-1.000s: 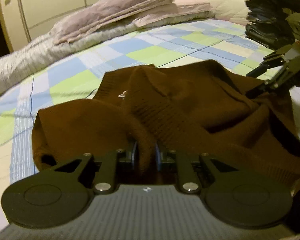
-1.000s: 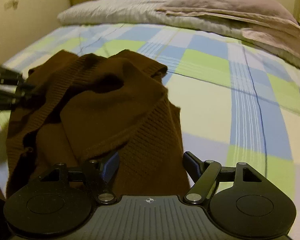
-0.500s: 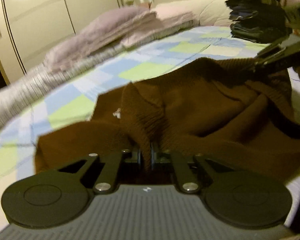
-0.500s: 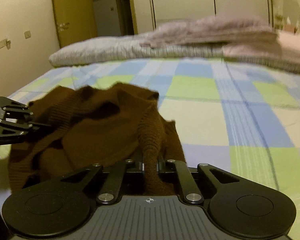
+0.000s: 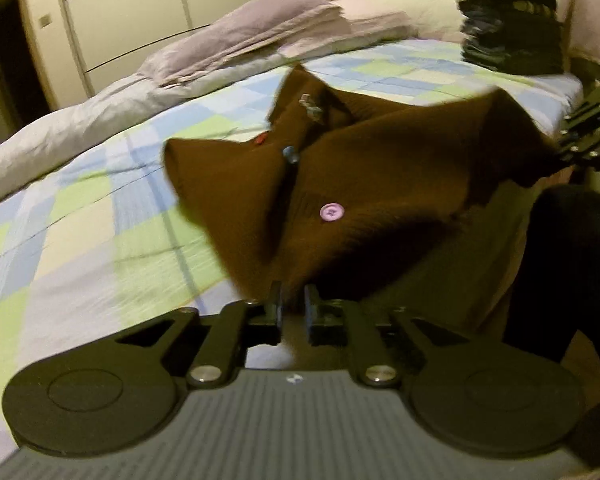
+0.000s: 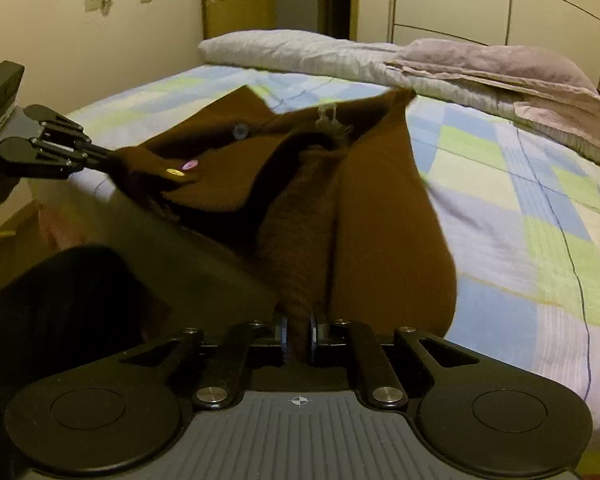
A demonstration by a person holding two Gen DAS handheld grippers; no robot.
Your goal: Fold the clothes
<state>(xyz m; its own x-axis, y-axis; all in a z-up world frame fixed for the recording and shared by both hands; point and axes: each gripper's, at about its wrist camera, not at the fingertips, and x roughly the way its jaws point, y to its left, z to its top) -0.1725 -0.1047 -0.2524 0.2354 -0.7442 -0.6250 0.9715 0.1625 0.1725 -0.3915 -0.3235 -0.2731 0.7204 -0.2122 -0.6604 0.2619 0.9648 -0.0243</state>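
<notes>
A brown knitted cardigan (image 5: 384,184) with coloured buttons hangs stretched between my two grippers, lifted off the checkered bed (image 5: 100,216) near its edge. My left gripper (image 5: 293,304) is shut on one end of its ribbed edge. My right gripper (image 6: 299,334) is shut on the other end of the cardigan (image 6: 376,200). The right gripper also shows at the right in the left wrist view (image 5: 556,156), and the left gripper at the left in the right wrist view (image 6: 112,160), each pinching the fabric. A pink button (image 5: 331,212) faces up.
Folded grey and pink bedding (image 5: 260,36) lies along the far side of the bed. A stack of dark folded clothes (image 5: 512,28) sits at the far right corner. Wardrobe doors (image 6: 480,0) stand behind. A dark trouser leg (image 6: 60,320) is by the bed's edge.
The right gripper closed on the cardigan's ribbed edge. Both grippers then lifted the cardigan off the bed and pulled it apart toward the bed's edge, so its buttons now show.
</notes>
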